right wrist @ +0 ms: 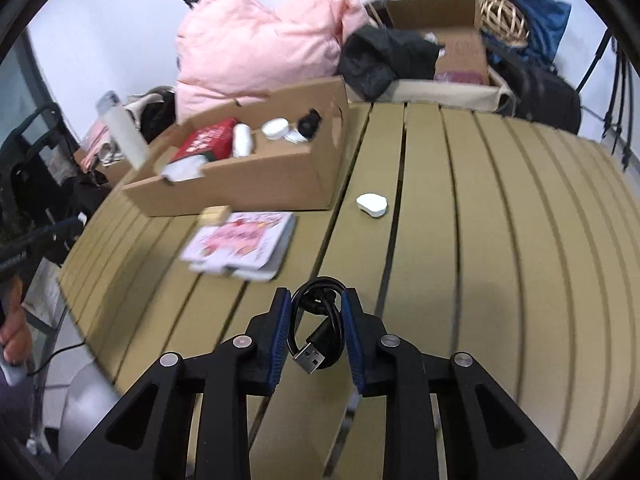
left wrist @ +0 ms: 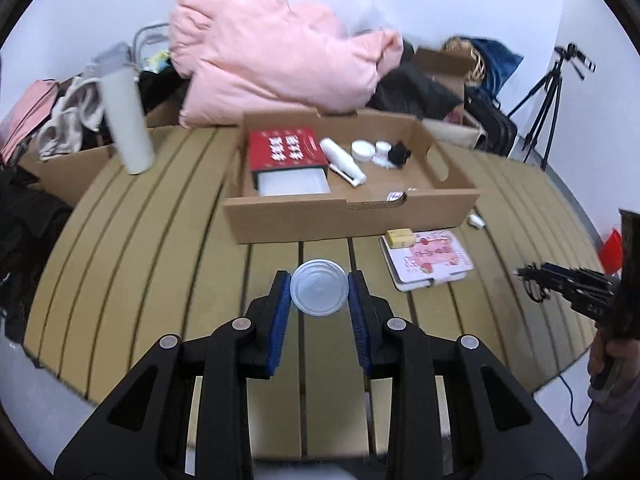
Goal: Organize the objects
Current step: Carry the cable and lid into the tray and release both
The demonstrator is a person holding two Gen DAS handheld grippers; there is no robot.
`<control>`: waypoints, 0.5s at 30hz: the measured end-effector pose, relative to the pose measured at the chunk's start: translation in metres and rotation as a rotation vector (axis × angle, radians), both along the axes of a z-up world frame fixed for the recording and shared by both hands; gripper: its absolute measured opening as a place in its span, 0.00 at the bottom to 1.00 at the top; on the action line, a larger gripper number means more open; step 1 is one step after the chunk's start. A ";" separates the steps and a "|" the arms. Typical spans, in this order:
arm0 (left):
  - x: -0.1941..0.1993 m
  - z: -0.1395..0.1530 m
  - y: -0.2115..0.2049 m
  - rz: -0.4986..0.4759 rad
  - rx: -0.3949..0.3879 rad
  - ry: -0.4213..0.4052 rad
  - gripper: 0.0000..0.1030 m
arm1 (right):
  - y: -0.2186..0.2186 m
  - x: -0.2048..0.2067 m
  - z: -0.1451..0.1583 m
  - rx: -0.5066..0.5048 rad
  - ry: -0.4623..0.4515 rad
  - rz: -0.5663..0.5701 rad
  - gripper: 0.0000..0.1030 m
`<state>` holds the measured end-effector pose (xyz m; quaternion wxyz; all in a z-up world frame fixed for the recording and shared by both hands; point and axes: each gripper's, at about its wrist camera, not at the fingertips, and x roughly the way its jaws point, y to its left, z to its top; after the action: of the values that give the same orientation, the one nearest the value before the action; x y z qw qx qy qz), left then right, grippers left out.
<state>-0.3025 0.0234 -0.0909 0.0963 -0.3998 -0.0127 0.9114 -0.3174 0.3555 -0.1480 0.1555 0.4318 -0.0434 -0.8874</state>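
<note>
My left gripper [left wrist: 318, 294] is shut on a round white lid [left wrist: 318, 293], held above the slatted table [left wrist: 160, 248] in front of the cardboard tray [left wrist: 352, 216]. The tray holds a red box [left wrist: 285, 149], a white bottle [left wrist: 342, 160], small white jars [left wrist: 362, 149] and a black object [left wrist: 399, 154]. My right gripper [right wrist: 316, 320] is shut on a coiled black USB cable [right wrist: 318, 324] above the table [right wrist: 500, 260]. The tray [right wrist: 256, 184] lies far left in the right wrist view.
A pink booklet [left wrist: 430, 258] with a small yellow box [left wrist: 400, 237] lies right of the tray. A small white object [right wrist: 372, 204] lies on the slats. A white cylinder [left wrist: 126, 120], a pink duvet [left wrist: 272, 52], boxes and a tripod [left wrist: 548, 96] stand behind.
</note>
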 end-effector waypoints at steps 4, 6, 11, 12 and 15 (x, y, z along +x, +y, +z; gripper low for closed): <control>0.041 0.023 -0.012 0.011 0.003 0.050 0.24 | 0.011 0.057 0.044 -0.007 0.079 -0.054 0.27; 0.059 0.030 -0.018 0.026 0.028 0.062 0.24 | 0.016 0.079 0.060 -0.019 0.109 -0.074 0.27; 0.086 0.041 -0.025 0.032 0.048 0.070 0.24 | 0.018 0.120 0.092 -0.004 0.159 -0.101 0.27; 0.088 0.044 -0.025 0.034 0.046 0.076 0.24 | 0.016 0.125 0.097 0.001 0.168 -0.102 0.27; 0.094 0.054 -0.027 0.038 0.040 0.096 0.24 | 0.012 0.132 0.111 0.010 0.192 -0.102 0.27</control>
<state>-0.2086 -0.0032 -0.0373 0.0873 -0.3532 -0.0341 0.9308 -0.1852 0.3671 -0.0375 0.1116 0.3430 -0.0459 -0.9316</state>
